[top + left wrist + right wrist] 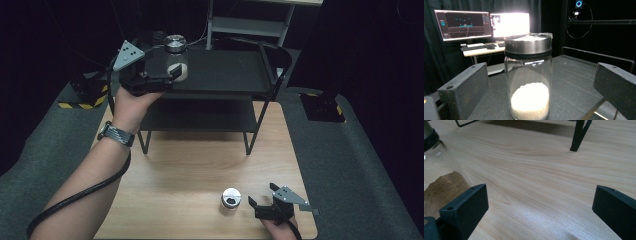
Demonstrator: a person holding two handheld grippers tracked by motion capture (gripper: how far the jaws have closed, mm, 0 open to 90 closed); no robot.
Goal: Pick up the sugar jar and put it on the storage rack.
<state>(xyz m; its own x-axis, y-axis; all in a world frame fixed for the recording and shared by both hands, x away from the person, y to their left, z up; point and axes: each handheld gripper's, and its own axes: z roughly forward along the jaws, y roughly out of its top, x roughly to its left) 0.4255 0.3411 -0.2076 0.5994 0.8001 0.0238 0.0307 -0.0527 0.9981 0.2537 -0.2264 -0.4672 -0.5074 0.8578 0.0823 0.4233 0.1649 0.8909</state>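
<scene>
Two glass jars with metal lids are in play. One jar (pixel 528 77), about a third full of white grains, stands upright on the top shelf of a black rack (pixel 220 75), between the spread jaws of the left tool (pixel 176 71), which do not touch it. The second jar (pixel 230 200), holding brown powder, stands on the wooden tabletop (pixel 200 165) just left of the right tool (pixel 261 196), its jaws spread and empty.
</scene>
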